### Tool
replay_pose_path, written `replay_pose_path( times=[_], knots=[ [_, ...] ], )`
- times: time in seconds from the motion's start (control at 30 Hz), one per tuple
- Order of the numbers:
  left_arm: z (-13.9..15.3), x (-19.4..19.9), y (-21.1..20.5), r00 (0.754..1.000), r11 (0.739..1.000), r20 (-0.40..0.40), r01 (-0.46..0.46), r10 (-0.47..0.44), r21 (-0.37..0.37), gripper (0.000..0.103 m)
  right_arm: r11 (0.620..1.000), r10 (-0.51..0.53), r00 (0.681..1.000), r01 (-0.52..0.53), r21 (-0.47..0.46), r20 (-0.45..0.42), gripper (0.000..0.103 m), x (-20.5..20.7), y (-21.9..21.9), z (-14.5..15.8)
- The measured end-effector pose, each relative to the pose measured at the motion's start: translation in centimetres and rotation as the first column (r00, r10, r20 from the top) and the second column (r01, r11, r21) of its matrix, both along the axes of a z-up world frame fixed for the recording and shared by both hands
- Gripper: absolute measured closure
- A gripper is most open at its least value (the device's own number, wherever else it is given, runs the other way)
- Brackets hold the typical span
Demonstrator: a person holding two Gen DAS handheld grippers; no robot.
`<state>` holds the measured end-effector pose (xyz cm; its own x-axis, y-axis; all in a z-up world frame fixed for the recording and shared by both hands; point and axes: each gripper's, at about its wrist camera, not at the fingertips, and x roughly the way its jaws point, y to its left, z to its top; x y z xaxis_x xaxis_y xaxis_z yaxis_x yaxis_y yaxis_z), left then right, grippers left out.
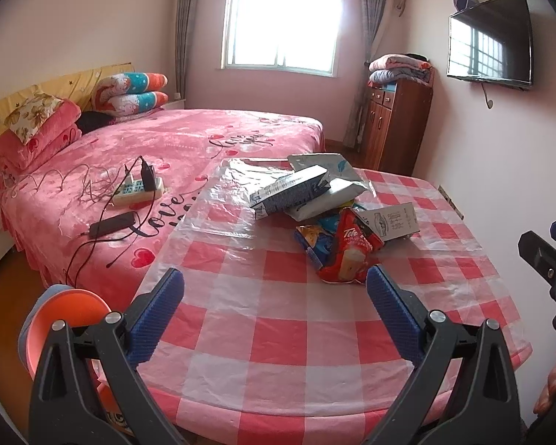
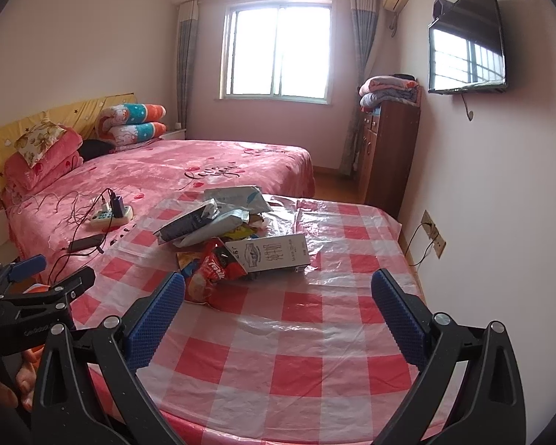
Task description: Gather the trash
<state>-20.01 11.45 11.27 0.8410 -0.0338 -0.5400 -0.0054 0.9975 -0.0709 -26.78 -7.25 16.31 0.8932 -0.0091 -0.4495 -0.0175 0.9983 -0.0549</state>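
Quick count from both cams: one round table [image 1: 278,333] in a red-check cover, with one trash pile on it. In the pile I make out one red snack bag [image 1: 346,252], one blue snack bag [image 1: 313,243], one white carton [image 2: 274,254], one dark carton [image 1: 289,191] and maybe two grey mailer bags [image 1: 326,185], hard to separate. On the one bed [image 1: 148,155]: one power strip [image 1: 137,189], one phone [image 1: 113,224]. One TV [image 1: 489,40], one window [image 1: 281,18], one wooden cabinet [image 1: 396,126].

wrappers and cartons [image 1: 326,215] heaped mid-worktop [image 1: 278,333] | bed [image 1: 189,141] left, behind | power strip [image 1: 139,189], phone [image 1: 112,224] on bed
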Motion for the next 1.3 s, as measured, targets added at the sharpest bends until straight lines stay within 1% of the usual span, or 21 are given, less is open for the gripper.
replay_pose_path(
  times=[0.27, 0.37, 0.47, 0.6, 0.8, 0.9, 0.93, 0.97, 1.03, 1.1, 1.13, 1.17, 1.27, 1.3],
  knots=[
    [0.1, -0.4, -0.2, 1.0, 1.0, 0.003, 0.005, -0.005, 0.014, 0.004, 1.0, 0.003, 1.0, -0.002, 0.029, -0.015, 0.004, 0.0, -0.6, -0.2],
    [-0.2, -0.5, -0.6, 1.0, 1.0, 0.005, 0.011, -0.011, 0.023, 0.004, 0.998, -0.002, 0.999, 0.006, 0.068, -0.047, 0.004, 0.5, -1.5, -0.7],
    [-0.5, -0.6, -0.6, 0.999, 0.999, 0.011, 0.046, -0.046, 0.019, 0.004, 0.994, 0.006, 0.997, 0.003, 0.108, -0.082, 0.004, 1.3, -2.2, -1.5],
    [-1.2, -0.6, -0.4, 0.994, 0.994, 0.011, 0.104, -0.104, -0.012, 0.004, 0.985, 0.049, 0.989, -0.025, 0.17, -0.141, 0.004, 2.5, -2.9, -2.8],
    [-2.7, 1.5, 0.4, 0.986, 0.986, -0.064, 0.148, -0.153, -0.071, 0.004, 0.96, 0.101, 0.969, -0.036, 0.276, -0.227, 0.004, 5.0, -3.7, -4.6],
    [-3.4, 3.1, 0.5, 0.981, 0.986, -0.107, 0.153, -0.16, -0.067, 0.004, 0.925, 0.169, 0.944, -0.054, 0.375, -0.283, 0.004, 6.7, -3.9, -6.0],
    [-3.5, 3.7, 0.5, 0.98, 0.986, -0.113, 0.159, -0.165, -0.054, 0.004, 0.903, 0.209, 0.929, -0.063, 0.426, -0.305, 0.004, 7.5, -3.9, -6.8],
    [-3.6, 4.5, 0.5, 0.978, 0.985, -0.118, 0.169, -0.172, -0.04, 0.004, 0.889, 0.229, 0.921, -0.065, 0.453, -0.316, 0.004, 7.9, -3.8, -7.3],
    [-3.6, 6.2, 0.8, 0.973, 0.98, -0.121, 0.198, -0.198, -0.015, 0.004, 0.847, 0.286, 0.9, -0.077, 0.526, -0.33, 0.005, 9.0, -3.6, -8.2],
    [-3.7, 8.4, 1.2, 0.969, 0.976, -0.12, 0.218, -0.214, 0.02, 0.004, 0.81, 0.333, 0.882, -0.087, 0.579, -0.333, 0.008, 10.0, -3.1, -9.0],
    [-3.6, 9.4, 1.4, 0.965, 0.971, -0.119, 0.238, -0.234, 0.021, 0.004, 0.786, 0.364, 0.87, -0.096, 0.611, -0.332, 0.015, 10.7, -2.7, -9.3],
    [-3.6, 10.7, 1.7, 0.954, 0.961, -0.123, 0.276, -0.273, 0.012, 0.004, 0.774, 0.379, 0.863, -0.097, 0.626, -0.335, 0.022, 11.1, -2.3, -9.5],
    [-3.3, 14.2, 2.2, 0.929, 0.934, -0.117, 0.355, -0.35, 0.026, 0.004, 0.734, 0.42, 0.842, -0.095, 0.672, -0.34, 0.023, 12.6, -1.5, -10.2],
    [-3.1, 15.3, 2.3, 0.912, 0.916, -0.112, 0.399, -0.394, 0.033, 0.004, 0.723, 0.43, 0.837, -0.094, 0.684, -0.34, 0.023, 13.1, -1.3, -10.4]
  ],
)
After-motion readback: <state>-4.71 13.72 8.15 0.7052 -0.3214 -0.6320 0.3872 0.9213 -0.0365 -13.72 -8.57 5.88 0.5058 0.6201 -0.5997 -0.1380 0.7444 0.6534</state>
